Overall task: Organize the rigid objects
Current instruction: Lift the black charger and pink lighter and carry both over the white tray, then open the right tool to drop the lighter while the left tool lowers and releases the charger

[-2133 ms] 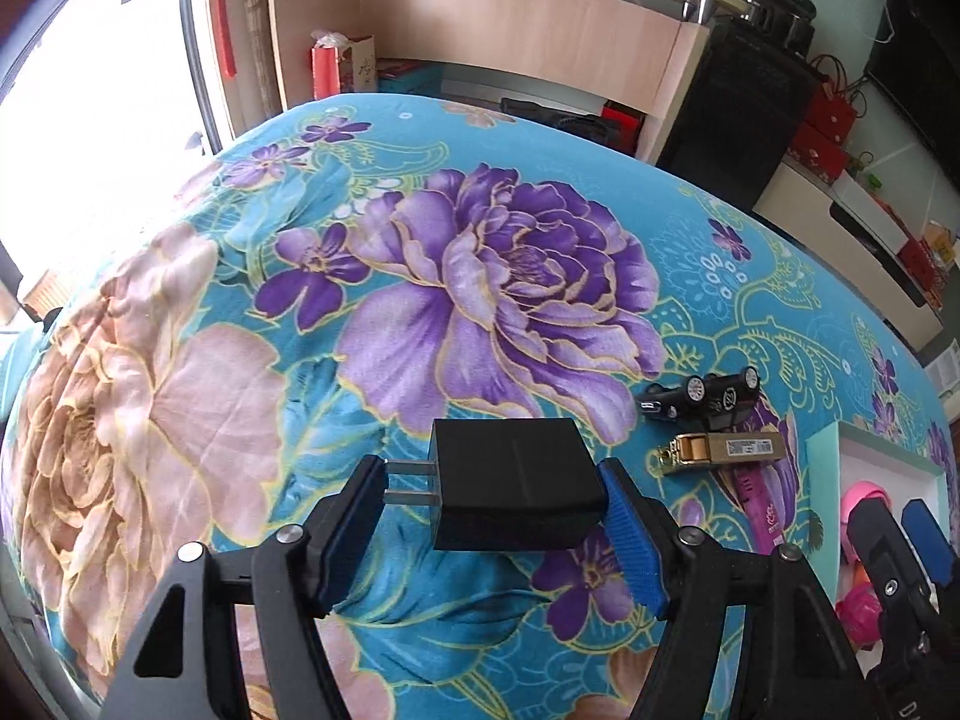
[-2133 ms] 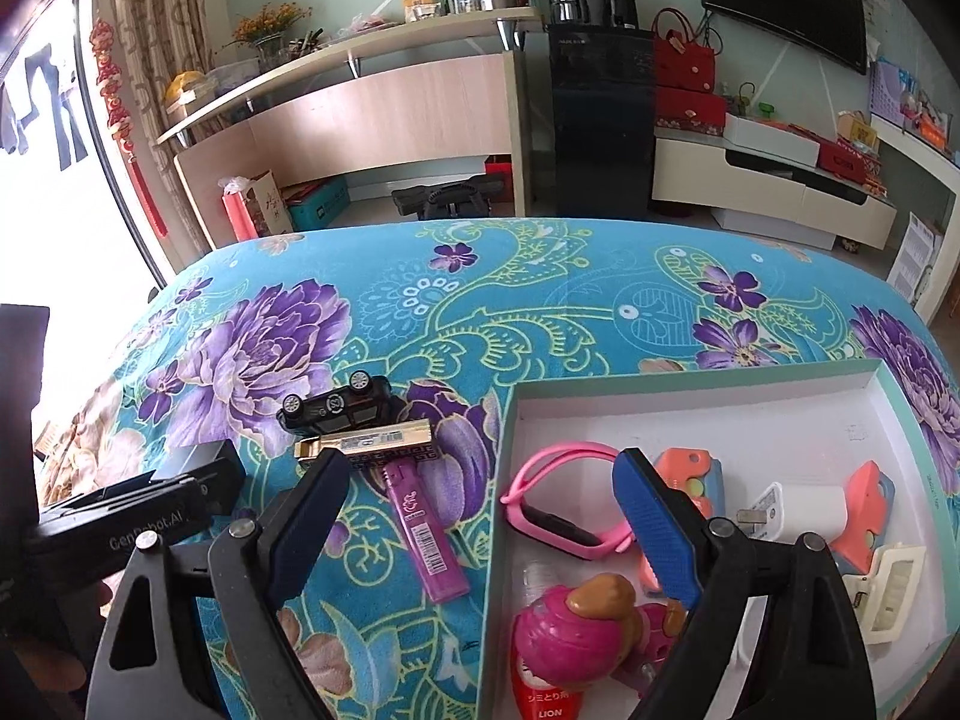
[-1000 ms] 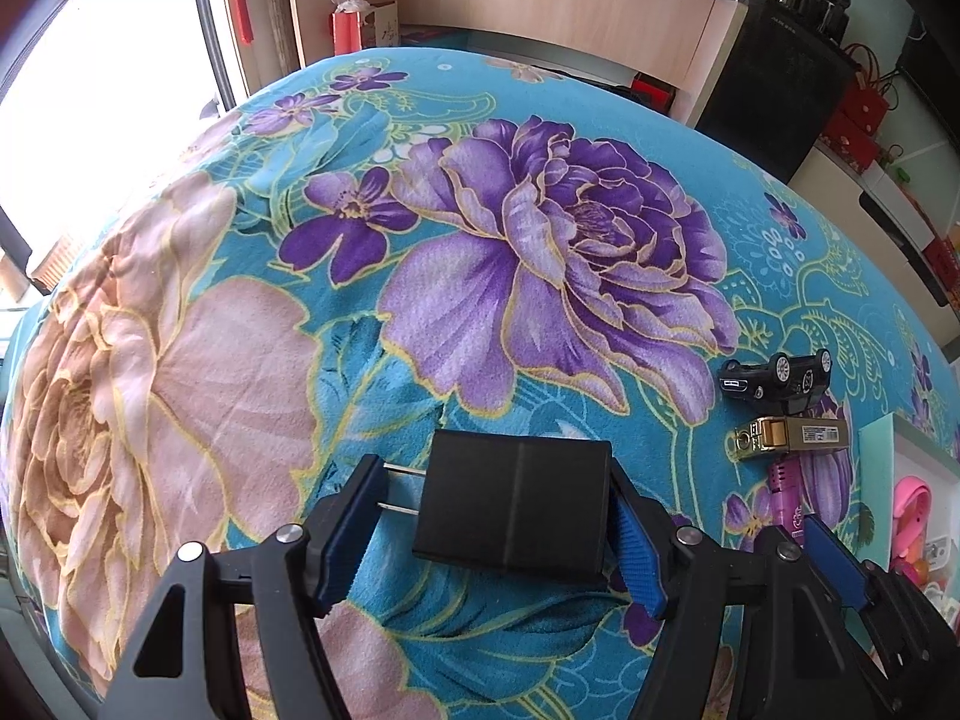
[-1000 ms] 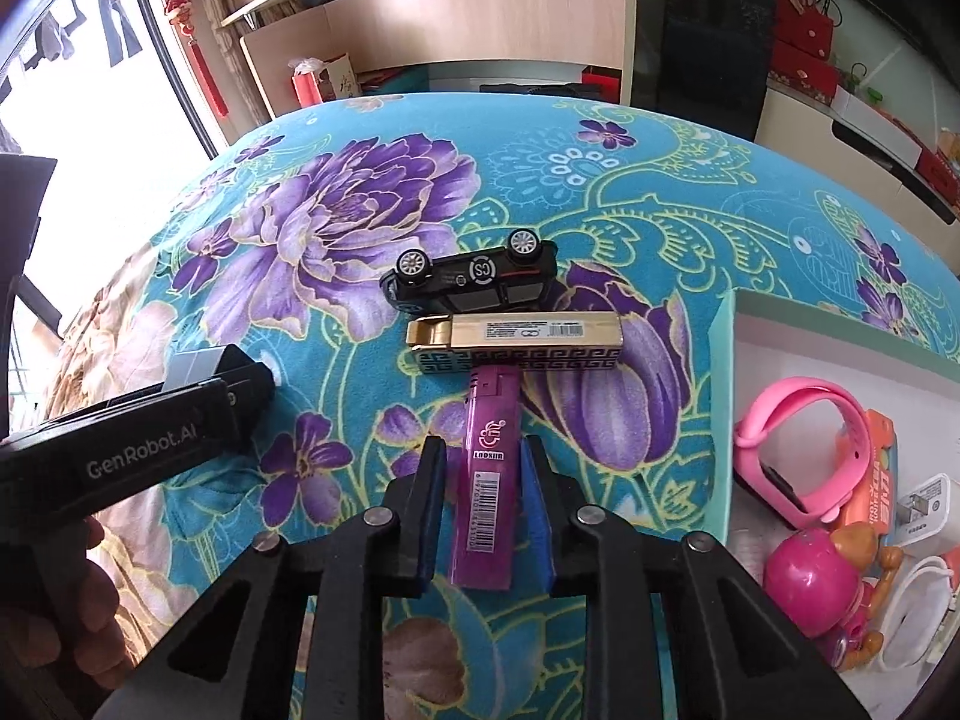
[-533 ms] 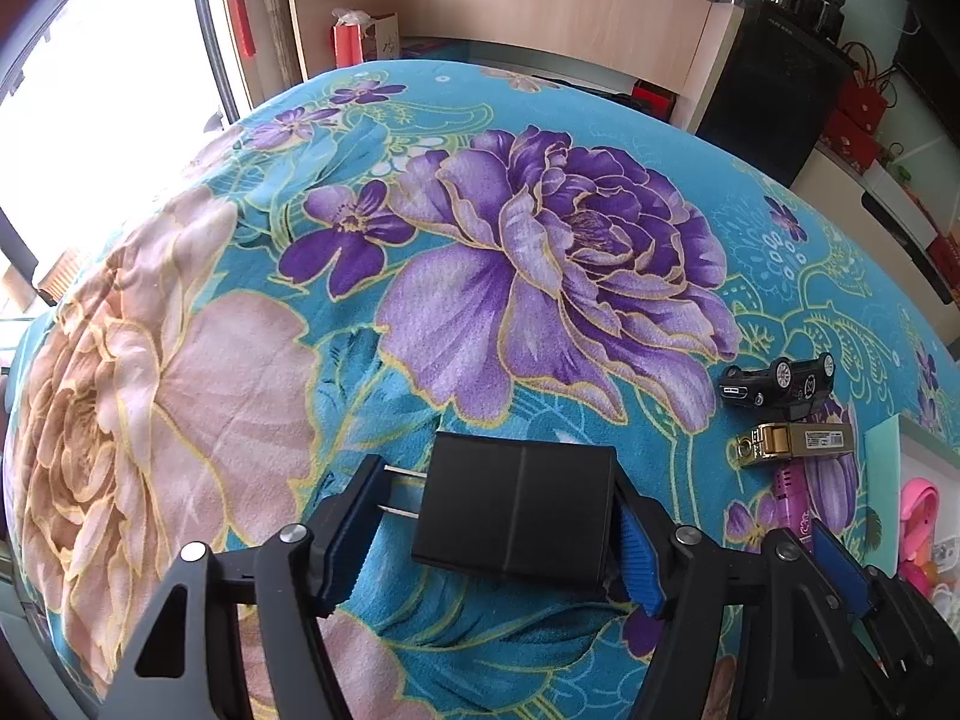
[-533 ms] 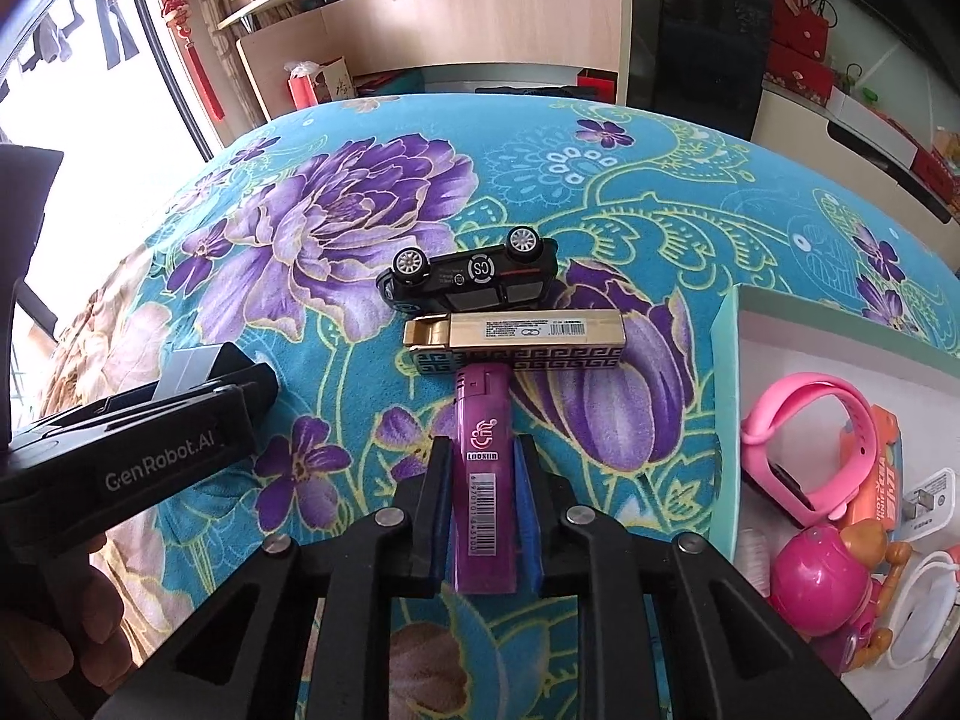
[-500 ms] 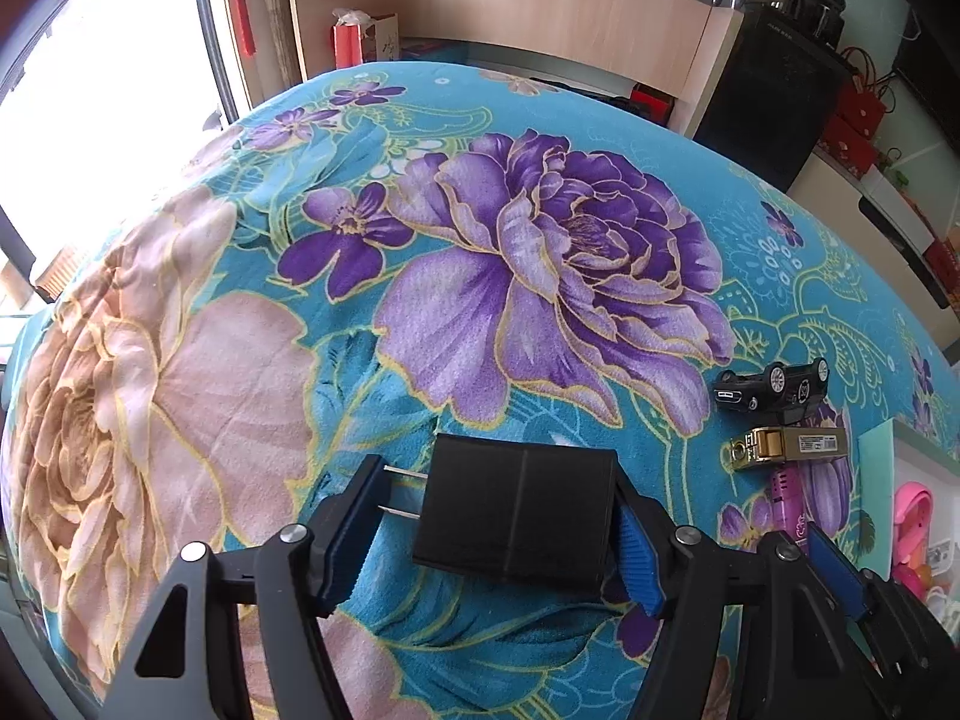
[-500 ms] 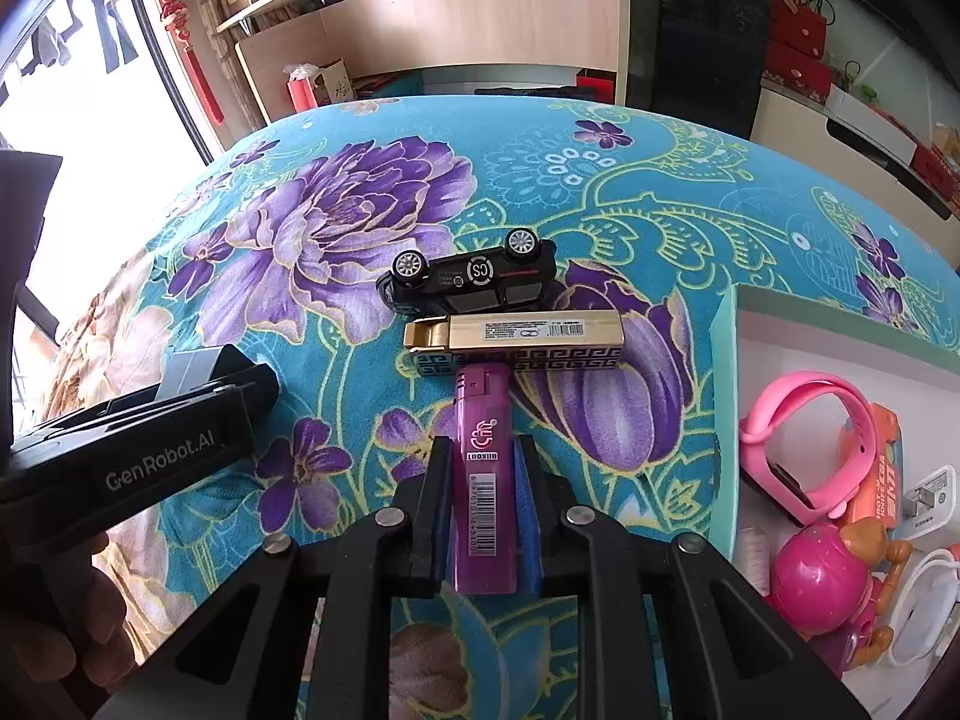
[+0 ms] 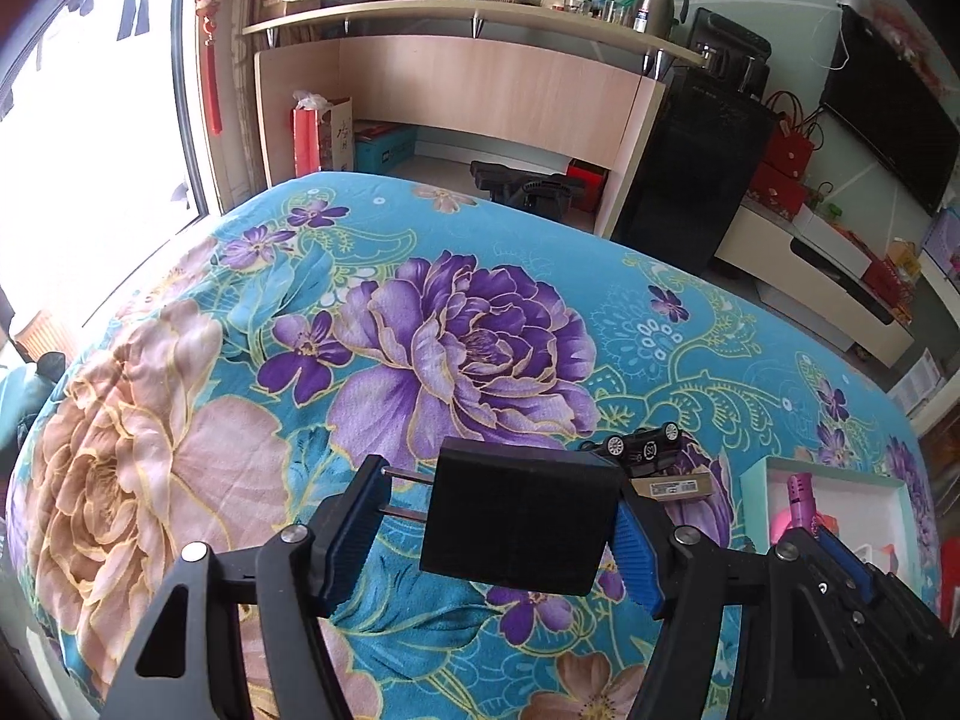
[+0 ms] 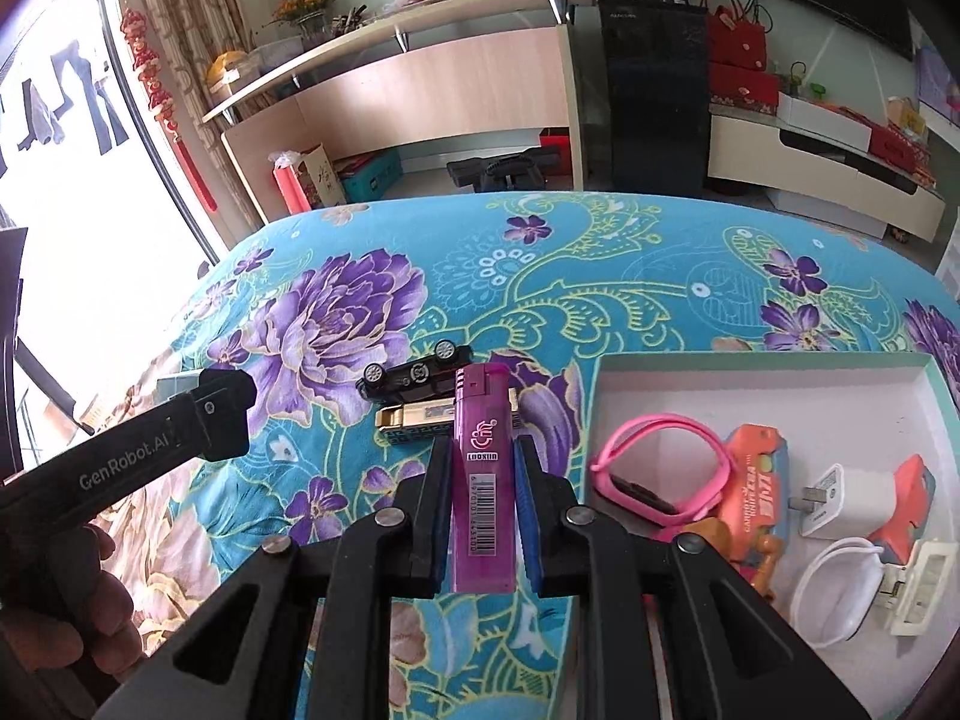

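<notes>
My left gripper is shut on a black charger plug. Its metal prongs meet the left pad and its body meets the right pad, and it hangs above the flowered cloth. My right gripper is shut on a purple lighter, held upright-tilted above the cloth beside the white box. An overturned black toy car and a gold lighter lie on the cloth just beyond the purple lighter. In the right wrist view the left gripper shows at the left, gripped by a hand.
The box holds a pink wristband, an orange toy, a white charger and other small items. The teal flowered cloth spreads far to the left. A wooden shelf unit and a black cabinet stand beyond the table.
Both grippers have risen off the cloth, the left with the black charger and the right with the purple lighter. The right jaws closed fully on the lighter about a second ago.
</notes>
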Motion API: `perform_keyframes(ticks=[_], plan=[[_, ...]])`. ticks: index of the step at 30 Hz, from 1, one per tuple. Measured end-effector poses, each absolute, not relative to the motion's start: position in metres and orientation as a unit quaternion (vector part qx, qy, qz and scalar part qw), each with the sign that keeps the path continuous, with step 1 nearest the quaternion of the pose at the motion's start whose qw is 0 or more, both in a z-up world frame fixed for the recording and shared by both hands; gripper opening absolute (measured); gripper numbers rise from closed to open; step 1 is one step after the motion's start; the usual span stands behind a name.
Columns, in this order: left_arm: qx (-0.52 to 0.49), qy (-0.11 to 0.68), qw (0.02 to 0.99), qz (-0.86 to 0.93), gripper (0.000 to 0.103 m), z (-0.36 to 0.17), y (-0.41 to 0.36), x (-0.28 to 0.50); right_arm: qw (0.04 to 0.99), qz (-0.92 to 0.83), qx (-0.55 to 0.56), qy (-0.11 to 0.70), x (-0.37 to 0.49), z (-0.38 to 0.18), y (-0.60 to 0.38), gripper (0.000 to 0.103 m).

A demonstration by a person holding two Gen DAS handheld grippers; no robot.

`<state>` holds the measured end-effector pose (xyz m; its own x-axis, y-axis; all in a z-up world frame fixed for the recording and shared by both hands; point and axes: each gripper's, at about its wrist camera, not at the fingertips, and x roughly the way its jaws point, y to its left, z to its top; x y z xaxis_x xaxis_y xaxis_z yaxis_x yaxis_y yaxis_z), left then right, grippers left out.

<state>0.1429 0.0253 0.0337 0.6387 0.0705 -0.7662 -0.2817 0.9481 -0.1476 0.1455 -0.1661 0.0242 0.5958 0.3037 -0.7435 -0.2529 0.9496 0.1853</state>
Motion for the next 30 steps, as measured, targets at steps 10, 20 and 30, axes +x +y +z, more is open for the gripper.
perform_keyframes(ticks=[10,20,30], plan=[[-0.074,0.407,0.91,0.022,0.072,0.048,-0.045,0.145,0.905,0.06,0.082,0.413,0.145,0.034,-0.254,0.02],[-0.015,0.422,0.905,-0.049,0.072,0.043,-0.114,0.143,0.906,-0.009,0.104,0.41,0.138,0.033,-0.315,0.02],[0.036,0.449,0.886,-0.112,0.072,0.028,-0.173,0.132,0.895,-0.061,0.118,0.426,0.131,0.024,-0.354,0.02]])
